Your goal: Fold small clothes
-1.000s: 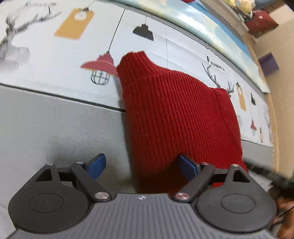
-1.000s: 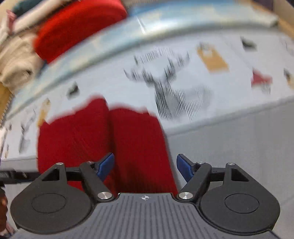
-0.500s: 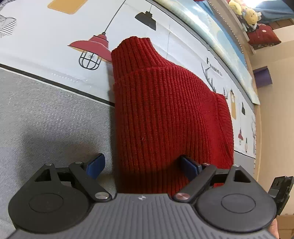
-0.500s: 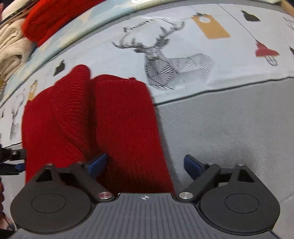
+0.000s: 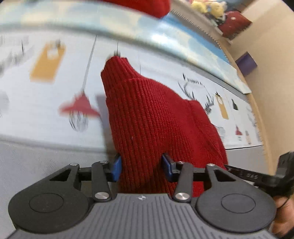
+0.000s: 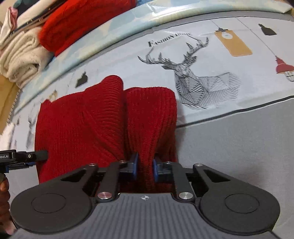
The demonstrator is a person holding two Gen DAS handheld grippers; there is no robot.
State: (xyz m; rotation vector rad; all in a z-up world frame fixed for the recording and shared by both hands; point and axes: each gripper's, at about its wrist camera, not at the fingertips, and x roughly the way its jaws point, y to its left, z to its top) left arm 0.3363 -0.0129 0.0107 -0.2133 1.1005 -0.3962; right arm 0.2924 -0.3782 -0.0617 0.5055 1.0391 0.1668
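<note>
Both tongs (image 5: 141,165) (image 6: 145,166) pinch red sweater (image 6: 102,126); only R view shows folded pile (image 6: 23,53).

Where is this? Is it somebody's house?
Probably a home, maybe a bedroom or playroom. A red knitted sweater lies on a play mat printed with deer and lamps, folded clothes are stacked behind it, and plush toys sit on a ledge.

A mat (image 6: 128,73) printed with a geometric deer (image 6: 193,73), orange tags and red lamps (image 5: 80,106) lay over grey fabric (image 6: 238,137). Beyond it sat folded cream towels (image 6: 20,57), a red garment pile (image 6: 73,23), and plush toys (image 5: 211,7).
</note>
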